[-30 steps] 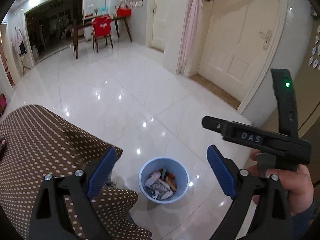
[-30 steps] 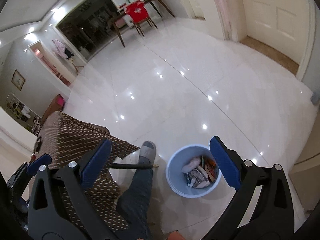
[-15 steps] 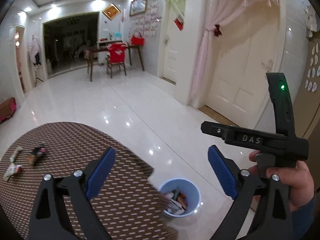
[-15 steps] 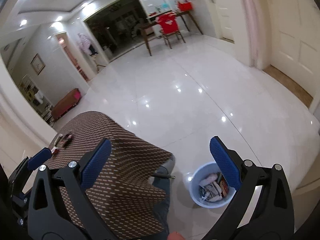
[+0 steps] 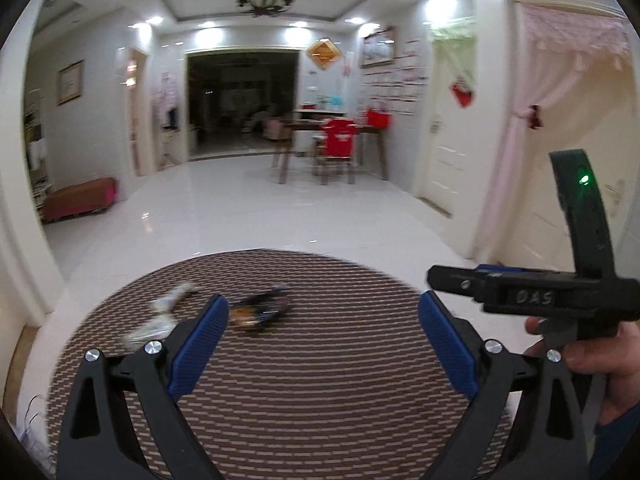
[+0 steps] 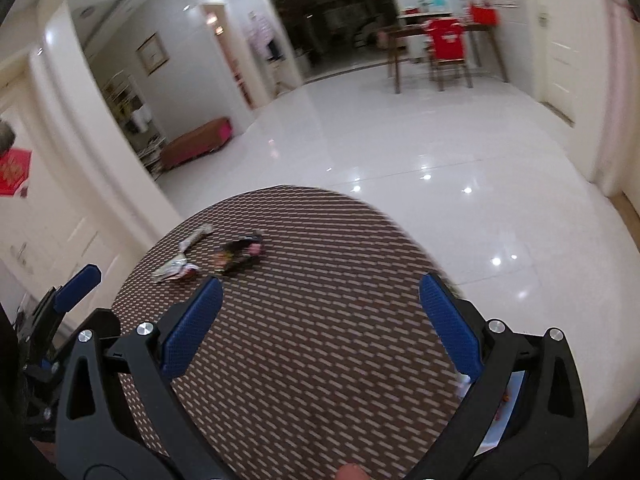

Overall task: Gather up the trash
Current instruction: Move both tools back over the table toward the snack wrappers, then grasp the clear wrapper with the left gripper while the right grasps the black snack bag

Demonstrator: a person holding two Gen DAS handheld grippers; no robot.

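Held wide apart over a round table under a brown cloth with pale dashes (image 5: 320,380): the blue-padded fingers of the left gripper (image 5: 322,340), nothing between them. Likewise spread wide and empty, the right gripper (image 6: 320,324), above the same cloth (image 6: 320,320). Lay toward the table's far left, well inside the rim: 2 pieces of trash, a dark crumpled wrapper (image 6: 240,254) (image 5: 260,308) and a silvery-white wrapper (image 6: 182,262) (image 5: 160,318) just to its left, close but apparently apart. Bare cloth across the centre and right. Glimpsed behind the right finger, past the table's right edge: a pale blue bin (image 6: 502,412) with scraps inside. Beyond the far rim, open glossy white tile floor (image 6: 420,140).
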